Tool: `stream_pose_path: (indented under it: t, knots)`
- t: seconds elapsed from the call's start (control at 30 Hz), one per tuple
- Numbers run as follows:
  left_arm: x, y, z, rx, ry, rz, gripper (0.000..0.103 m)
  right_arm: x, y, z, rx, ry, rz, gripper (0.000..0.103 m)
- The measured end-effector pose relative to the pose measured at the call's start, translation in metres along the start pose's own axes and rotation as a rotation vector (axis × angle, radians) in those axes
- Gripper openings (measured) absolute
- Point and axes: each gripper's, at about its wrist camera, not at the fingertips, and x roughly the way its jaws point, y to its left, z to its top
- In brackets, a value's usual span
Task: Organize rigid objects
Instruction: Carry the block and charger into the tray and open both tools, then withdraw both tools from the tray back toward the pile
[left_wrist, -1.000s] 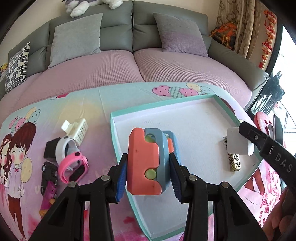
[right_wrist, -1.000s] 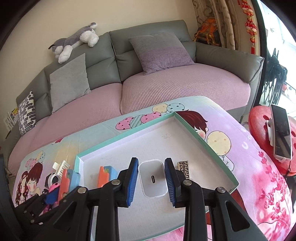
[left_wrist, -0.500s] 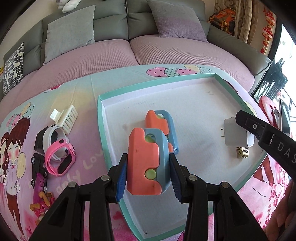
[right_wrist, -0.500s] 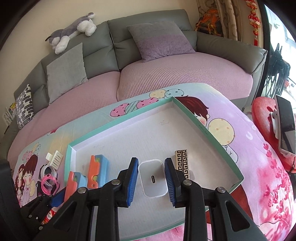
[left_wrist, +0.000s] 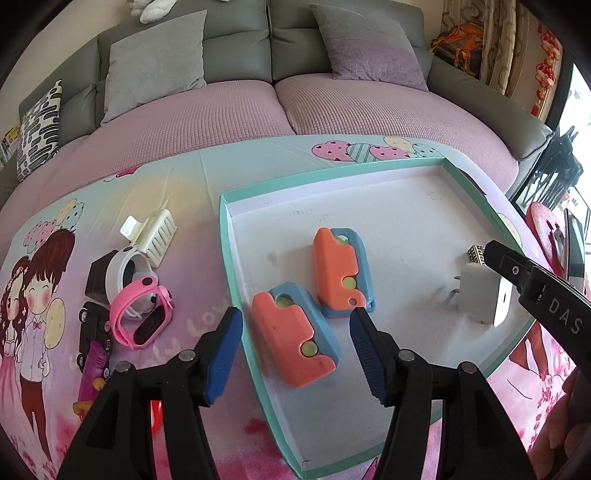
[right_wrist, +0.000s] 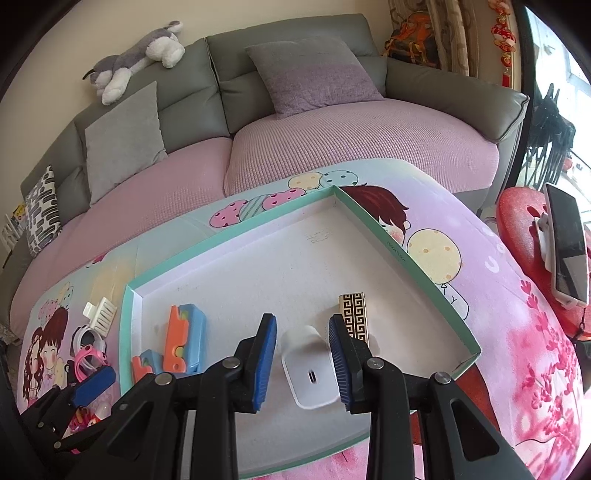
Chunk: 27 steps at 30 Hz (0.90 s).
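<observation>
A shallow white tray with a teal rim (left_wrist: 229, 236) (right_wrist: 424, 273) lies on the cartoon-print cloth. Two orange-and-blue toy blocks lie in its left part, a near one (left_wrist: 295, 336) (right_wrist: 146, 363) and a far one (left_wrist: 341, 273) (right_wrist: 183, 334). My left gripper (left_wrist: 295, 345) is open, its jaws either side of the near block and clear of it. My right gripper (right_wrist: 303, 350) is open around a white charger (right_wrist: 310, 365) (left_wrist: 480, 291) that lies in the tray against the right finger. A black-and-gold patterned bar (right_wrist: 354, 319) lies just beyond it.
Left of the tray on the cloth lie a cream hair clip (left_wrist: 153, 230), a white band (left_wrist: 118, 273), a pink watch (left_wrist: 142, 314) and a black toy car (left_wrist: 92, 332). A sofa (right_wrist: 332, 147) runs behind. A phone (right_wrist: 565, 247) stands on a red stool at right.
My left gripper lowered the orange-and-blue block into the tray beside the other one and opened. My right gripper opened and the white charger now lies tilted in the tray.
</observation>
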Motion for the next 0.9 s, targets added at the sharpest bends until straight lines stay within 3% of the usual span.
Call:
stream_pose_path:
  t: [0.13, 0.27, 0.37, 0.5, 0.77, 0.83, 0.9]
  knots:
    - [-0.007, 0.013, 0.003, -0.026, -0.024, 0.02, 0.068, 0.002, 0.005, 0.0, -0.023, 0.009, -0.012, 0.032]
    - [-0.011, 0.033, 0.004, -0.073, -0.042, 0.071, 0.083, 0.006, 0.005, -0.001, -0.035, 0.033, -0.032, 0.035]
    - [-0.009, 0.053, 0.003, -0.124, -0.024, 0.114, 0.084, 0.011, 0.009, -0.004, -0.061, 0.058, -0.055, 0.061]
    - [-0.004, 0.076, -0.001, -0.18, 0.002, 0.166, 0.092, 0.015, 0.017, -0.006, -0.103, 0.078, -0.058, 0.067]
    - [-0.002, 0.091, -0.005, -0.21, -0.001, 0.192, 0.093, 0.023, 0.029, -0.013, -0.161, 0.106, -0.07, 0.09]
    - [-0.001, 0.092, -0.005, -0.211, -0.001, 0.193, 0.093, 0.025, 0.032, -0.015, -0.177, 0.115, -0.08, 0.101]
    - [0.0, 0.093, -0.006, -0.215, 0.001, 0.189, 0.093, 0.027, 0.035, -0.017, -0.192, 0.123, -0.086, 0.103]
